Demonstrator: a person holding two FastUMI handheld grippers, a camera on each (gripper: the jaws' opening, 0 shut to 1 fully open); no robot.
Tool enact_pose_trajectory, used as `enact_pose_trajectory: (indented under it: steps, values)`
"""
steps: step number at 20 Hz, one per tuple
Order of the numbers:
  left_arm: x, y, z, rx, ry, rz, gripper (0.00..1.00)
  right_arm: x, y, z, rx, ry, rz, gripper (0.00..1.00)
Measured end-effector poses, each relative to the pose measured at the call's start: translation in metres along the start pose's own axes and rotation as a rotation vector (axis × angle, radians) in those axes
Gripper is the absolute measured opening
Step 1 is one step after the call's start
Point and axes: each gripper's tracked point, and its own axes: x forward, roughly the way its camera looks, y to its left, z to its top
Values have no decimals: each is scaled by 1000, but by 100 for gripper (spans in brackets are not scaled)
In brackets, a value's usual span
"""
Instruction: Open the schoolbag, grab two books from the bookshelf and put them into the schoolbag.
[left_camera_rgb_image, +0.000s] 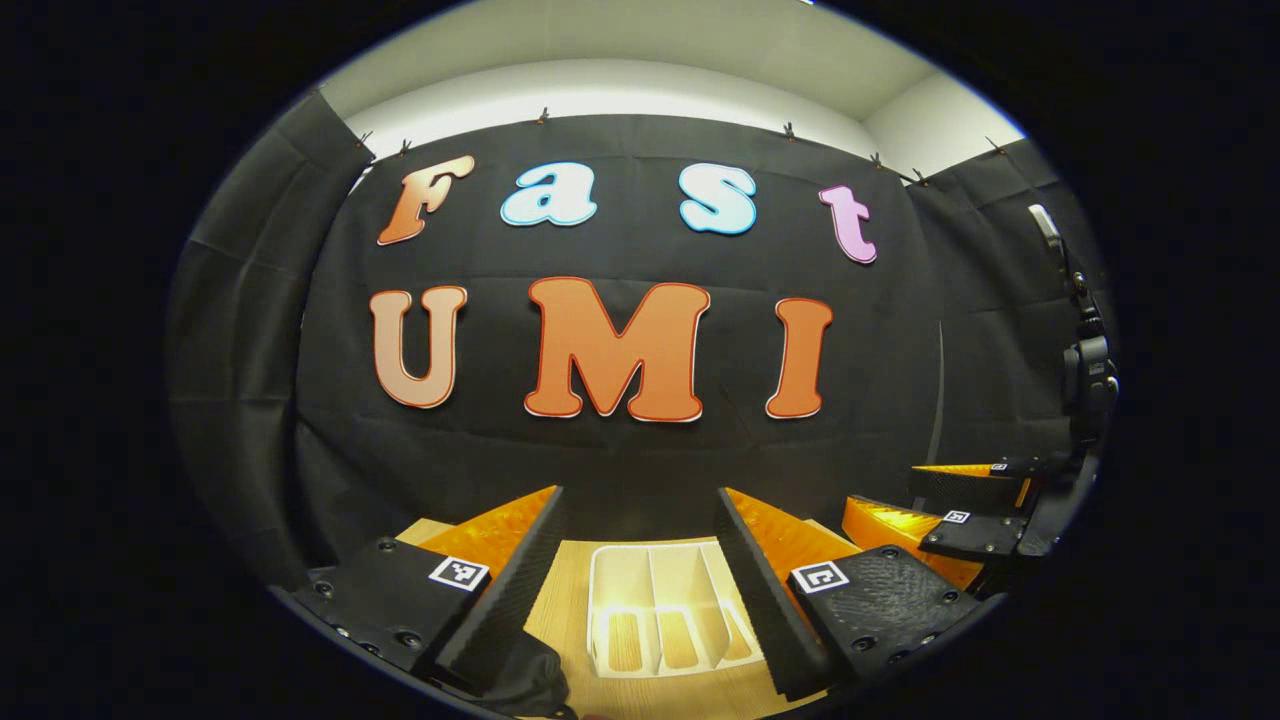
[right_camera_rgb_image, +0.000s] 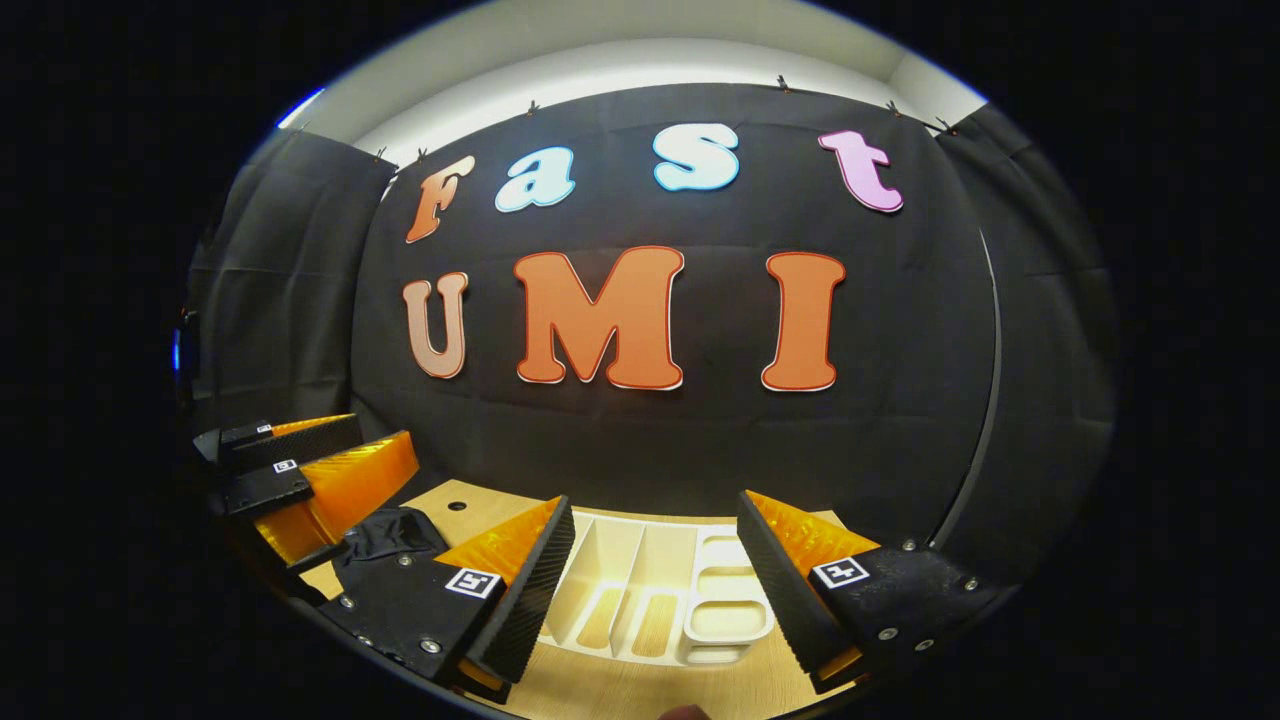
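Centrally, on a pale wooden table (left_camera_rgb_image: 575, 610), stands the bookshelf (left_camera_rgb_image: 660, 610): a low white plastic rack divided by upright partitions into several narrow slots, with slotted openings in its floor through which the wood shows. No book can be made out in its slots. In the right gripper view the same bookshelf (right_camera_rgb_image: 640, 590) shows an added section of rounded, stacked trays at its right end.

The left gripper (left_camera_rgb_image: 640, 590) has its fingers spread wide and nothing between them; the bookshelf lies beyond and between the two fingertips, apart from both. A dark, soft piece of fabric, probably part of the schoolbag (left_camera_rgb_image: 530, 675), lies at the lower edge just beside the left finger; whether it touches that finger cannot be told.

The right gripper (right_camera_rgb_image: 655, 590) is likewise spread with nothing held, and the bookshelf sits between its fingers, farther off and untouched. In this view the schoolbag (right_camera_rgb_image: 390, 535) appears as a crumpled black mass on the table, left of the bookshelf and behind the gripper's left finger.

Each gripper shows in the other's view: the right gripper (left_camera_rgb_image: 950, 505) at the right edge, the left gripper (right_camera_rgb_image: 300, 465) at the left edge, both with fingers parted.
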Motion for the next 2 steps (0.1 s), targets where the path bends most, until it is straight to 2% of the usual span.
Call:
enact_pose_trajectory:
  steps: [2]
  values:
    - [0,-2,-2,2,3,-9,94,-3,0,-2,5,2,-3,98]
